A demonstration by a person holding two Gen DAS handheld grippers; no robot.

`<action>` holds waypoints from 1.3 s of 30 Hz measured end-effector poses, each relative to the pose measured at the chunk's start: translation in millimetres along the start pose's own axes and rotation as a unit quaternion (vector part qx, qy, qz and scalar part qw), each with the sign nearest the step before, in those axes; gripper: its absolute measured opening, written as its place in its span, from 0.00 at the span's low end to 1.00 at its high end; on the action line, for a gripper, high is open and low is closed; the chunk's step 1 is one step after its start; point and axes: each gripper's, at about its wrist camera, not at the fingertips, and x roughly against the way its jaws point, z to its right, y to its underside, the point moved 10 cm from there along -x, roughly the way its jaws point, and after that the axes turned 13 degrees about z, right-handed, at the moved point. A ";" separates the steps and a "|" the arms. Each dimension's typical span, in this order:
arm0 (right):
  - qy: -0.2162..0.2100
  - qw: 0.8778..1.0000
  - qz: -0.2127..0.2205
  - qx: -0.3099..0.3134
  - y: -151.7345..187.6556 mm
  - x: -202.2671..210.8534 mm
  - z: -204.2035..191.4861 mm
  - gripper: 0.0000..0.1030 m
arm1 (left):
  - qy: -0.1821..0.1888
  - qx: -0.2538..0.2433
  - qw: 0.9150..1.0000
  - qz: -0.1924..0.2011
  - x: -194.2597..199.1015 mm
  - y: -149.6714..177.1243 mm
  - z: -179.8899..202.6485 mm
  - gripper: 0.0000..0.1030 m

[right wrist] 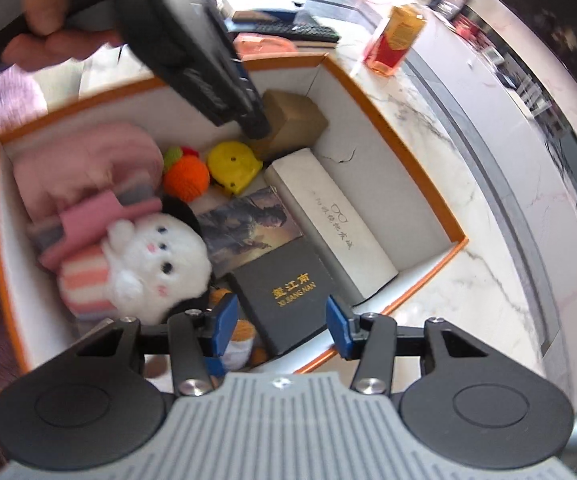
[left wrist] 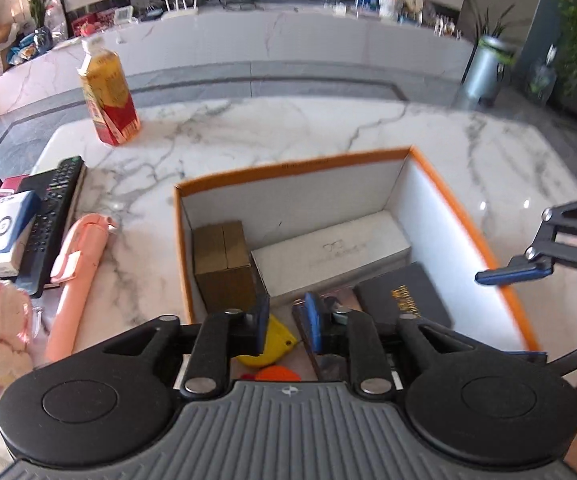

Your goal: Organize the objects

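Orange-rimmed, the box sits on the marble table, already packed with a brown carton, white case, black case, yellow toy and plush rabbit. Both hand-held grippers hang over it empty: the left hand-held gripper slightly parted above the yellow toy, the right hand-held gripper released over the black case. Loose things lie left of the box, nearer the left hand: a pink umbrella, long axis running away from the camera, and a remote.
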 end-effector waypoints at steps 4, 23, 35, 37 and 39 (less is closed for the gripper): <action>0.033 0.998 0.006 -0.053 -7.6 23.6 -5.7 0.52 | 0.001 -0.003 1.000 0.026 32.5 -5.9 1.7 0.25; 0.198 0.916 0.180 -0.300 -4.6 130.8 -77.9 0.83 | -0.002 0.027 0.978 0.205 148.8 34.2 46.9 0.65; 0.283 0.880 0.177 -0.339 41.6 135.4 -87.2 0.92 | -0.048 0.028 0.973 0.222 138.8 73.1 55.3 0.83; 0.273 0.878 0.175 -0.353 48.9 132.5 -87.8 0.93 | -0.058 0.028 0.973 0.220 138.6 81.0 54.9 0.83; 0.266 0.876 0.172 -0.363 53.3 129.1 -88.4 0.93 | -0.066 0.034 0.973 0.216 137.8 85.5 52.5 0.84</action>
